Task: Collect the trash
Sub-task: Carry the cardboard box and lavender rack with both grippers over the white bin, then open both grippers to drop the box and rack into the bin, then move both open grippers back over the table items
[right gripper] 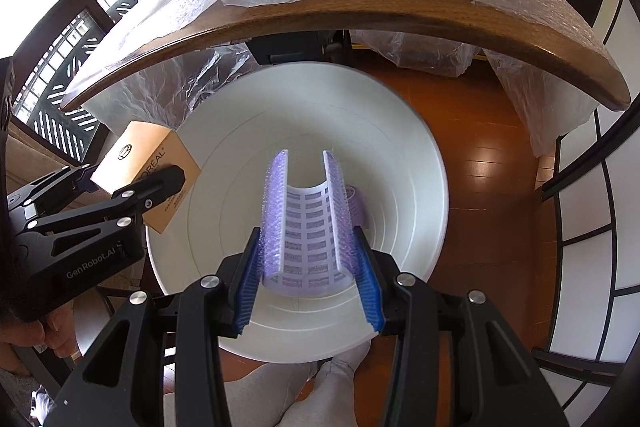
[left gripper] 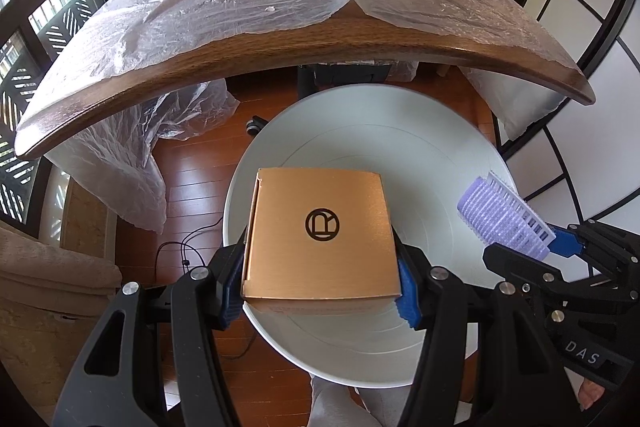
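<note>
Your left gripper (left gripper: 320,287) is clamped on one copper-coloured carton (left gripper: 320,235), held just above the one white bin (left gripper: 420,155) that sits directly below both grippers. Your right gripper (right gripper: 308,279) is closed on one purple hair roller (right gripper: 306,223), squeezed between its blue pads (right gripper: 370,287) over the bin's mouth, just right of the carton

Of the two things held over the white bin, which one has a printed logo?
The copper box in the left gripper bears a round dark logo; the purple hair roller in the right gripper has none.
</note>
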A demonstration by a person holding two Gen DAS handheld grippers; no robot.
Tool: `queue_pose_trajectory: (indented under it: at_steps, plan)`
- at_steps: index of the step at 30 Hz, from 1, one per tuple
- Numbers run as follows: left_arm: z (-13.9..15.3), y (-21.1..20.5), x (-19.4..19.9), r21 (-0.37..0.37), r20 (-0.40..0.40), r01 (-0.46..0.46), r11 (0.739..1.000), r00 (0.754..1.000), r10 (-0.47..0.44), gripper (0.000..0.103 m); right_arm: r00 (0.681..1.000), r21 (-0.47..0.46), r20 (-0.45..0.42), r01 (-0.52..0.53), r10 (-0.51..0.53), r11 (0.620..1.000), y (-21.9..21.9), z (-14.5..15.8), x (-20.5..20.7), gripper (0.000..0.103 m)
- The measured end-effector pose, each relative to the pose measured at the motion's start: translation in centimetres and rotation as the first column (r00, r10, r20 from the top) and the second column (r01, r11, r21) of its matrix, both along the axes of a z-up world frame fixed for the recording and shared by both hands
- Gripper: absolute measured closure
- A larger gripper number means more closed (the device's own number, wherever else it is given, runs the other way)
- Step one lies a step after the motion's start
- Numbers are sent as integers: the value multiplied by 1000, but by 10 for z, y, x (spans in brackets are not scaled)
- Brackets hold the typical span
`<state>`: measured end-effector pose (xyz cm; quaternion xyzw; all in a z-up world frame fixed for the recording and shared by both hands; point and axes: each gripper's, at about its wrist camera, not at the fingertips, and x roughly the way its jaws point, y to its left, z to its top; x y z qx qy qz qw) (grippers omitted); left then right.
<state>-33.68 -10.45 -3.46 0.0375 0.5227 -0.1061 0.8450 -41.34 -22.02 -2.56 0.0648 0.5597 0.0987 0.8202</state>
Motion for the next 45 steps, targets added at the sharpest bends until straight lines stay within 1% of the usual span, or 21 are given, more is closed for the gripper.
queue_pose_trajectory:
  at_steps: [18,21,22,23,24,25,31,34,37,39,40,42,44,45]
  plan:
    - [-1,1,6,10,-9,1,1000,1000,-1,43,1000,-16,-24,-13,13,1000,0,-8,-2,60]
    - [0,1,5,-16,-7,15,1000,1000,-16,43,999,-17,-31,-17,16,1000,0,-10,-2,60]
    - [1,1,4,-29,-2,27,999,1000,-27,41,999,-16,-32,-15,15,1000,0,-9,-2,58]
    - [3,0,3,-24,9,31,999,999,-31,30,1000,-13,-27,-9,9,1000,-1,-8,-2,47]
    - [6,-1,2,-6,28,26,1000,999,-26,23,1000,-14,-23,-3,2,1000,-2,-7,-2,40]
    - [8,-1,0,3,44,24,1000,999,-24,18,1000,-15,-15,7,-7,1000,-2,-5,-2,31]
    - [17,4,1,-14,63,19,1000,998,-18,18,999,-35,18,37,-36,999,-7,5,-1,29]
    - [26,9,0,-31,80,6,1000,997,-4,18,998,-39,34,58,-57,998,-11,12,-1,26]
    - [38,14,0,-51,110,-3,999,994,9,18,992,-44,87,95,-91,994,-18,27,-1,26]
    - [48,16,-1,-61,140,-8,998,990,17,12,986,-46,126,112,-106,993,-21,40,-1,25]
    - [55,18,-3,-67,166,-13,998,986,24,8,981,-45,155,125,-117,991,-23,49,0,25]
    - [70,22,-6,-80,220,-22,997,975,39,5,970,-34,200,145,-136,989,-27,65,3,23]
    - [84,25,-6,-91,262,-20,996,964,43,4,953,-20,259,169,-158,985,-30,84,6,9]
    - [91,26,-6,-89,283,-15,996,958,39,3,945,-15,283,175,-164,984,-31,93,7,8]
